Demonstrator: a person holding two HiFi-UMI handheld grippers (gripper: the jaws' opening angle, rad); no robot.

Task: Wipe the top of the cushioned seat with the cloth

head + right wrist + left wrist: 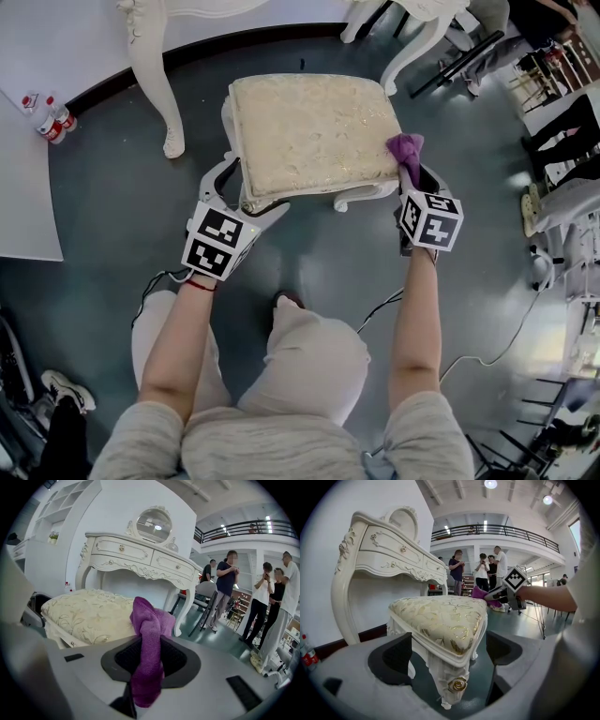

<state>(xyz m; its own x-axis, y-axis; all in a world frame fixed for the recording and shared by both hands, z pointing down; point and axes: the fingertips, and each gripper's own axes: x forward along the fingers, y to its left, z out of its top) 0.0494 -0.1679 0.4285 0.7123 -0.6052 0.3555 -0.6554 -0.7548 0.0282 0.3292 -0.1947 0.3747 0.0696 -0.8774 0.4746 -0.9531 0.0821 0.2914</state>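
Cream cushioned seat [309, 131] at upper centre of the head view, purple cloth [406, 150] bunched at its lower-right corner, pinched tight between the jaws of the right gripper [411, 180], left gripper [246, 192] at the seat's lower-left corner, jaws wide apart either side of it, gripping nothing.

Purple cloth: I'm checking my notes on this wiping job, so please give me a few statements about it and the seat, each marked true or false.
1. The right gripper is shut on the purple cloth. True.
2. The purple cloth lies spread flat over the middle of the cushioned seat. False: it is bunched in the right gripper at the seat's corner.
3. The left gripper has its jaws apart, with a corner of the cushioned seat between them. True.
4. The cushioned seat is plain blue. False: it is cream with a gold pattern.
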